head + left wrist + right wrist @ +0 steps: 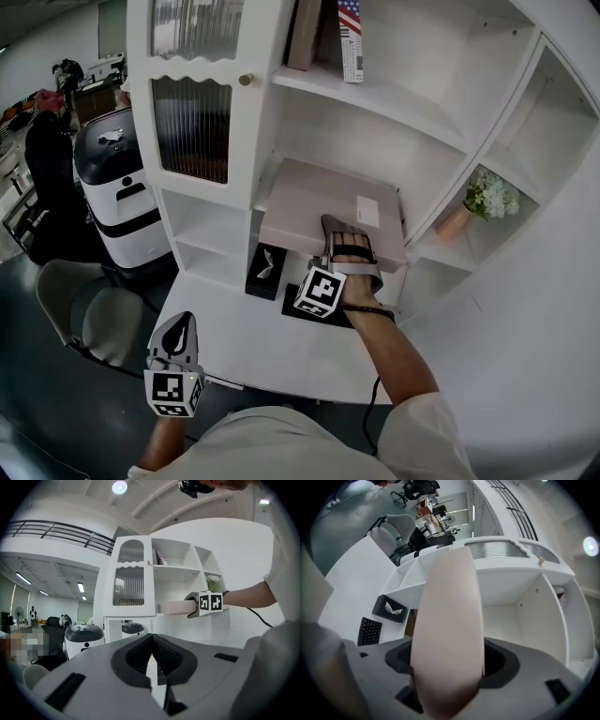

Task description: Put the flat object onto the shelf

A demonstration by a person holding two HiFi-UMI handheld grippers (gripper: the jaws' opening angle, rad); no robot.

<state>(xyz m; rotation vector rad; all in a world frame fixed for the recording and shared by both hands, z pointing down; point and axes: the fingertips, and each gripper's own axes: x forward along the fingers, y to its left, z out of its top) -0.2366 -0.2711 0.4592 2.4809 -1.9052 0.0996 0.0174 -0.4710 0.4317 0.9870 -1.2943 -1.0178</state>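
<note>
The flat beige box lies on the middle shelf of the white cabinet, its near edge sticking out over the front. My right gripper stands open around that near edge. In the right gripper view the box fills the space between the jaws, with dark gaps showing beside each pad. The left gripper view shows the box level on the shelf with the right gripper at its end. My left gripper hangs low at the desk's front left corner, shut and empty.
A black tissue box and a black keyboard lie on the white desk below the shelf. Books stand on the upper shelf and a flower pot in the right cubby. A white-and-black machine and a chair stand left.
</note>
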